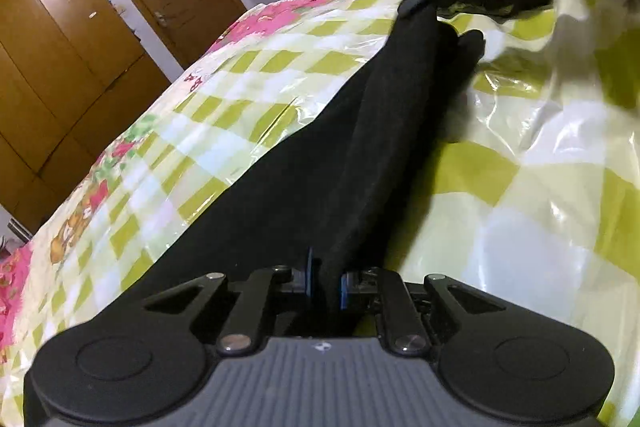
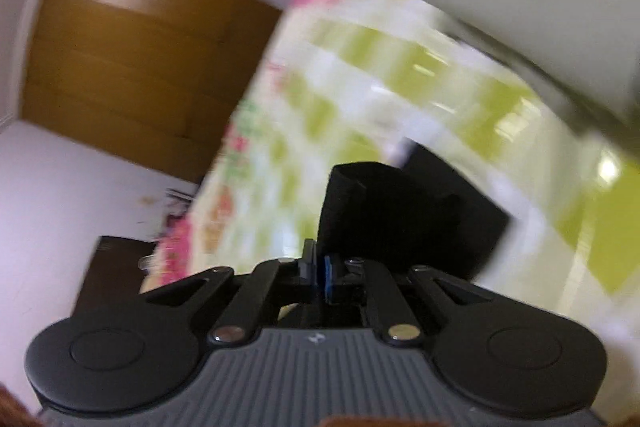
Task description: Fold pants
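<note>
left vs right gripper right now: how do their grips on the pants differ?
The left gripper pinches the black pants low, cloth running flat across the checked plastic cover; the right gripper holds its end lifted, the cloth bunched. The left wrist view is sharp; the right wrist view is motion-blurred. Both are shut on the same pants.

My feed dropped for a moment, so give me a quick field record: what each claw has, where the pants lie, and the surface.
left claw: shut on black pants, near end
right claw: shut on the pants, far end
pants: stretched long between both claws, over the cover
surface: glossy green-checked cover with pink floral border
right view: motion-blurred, detail unclear
background: wooden wardrobe
</note>
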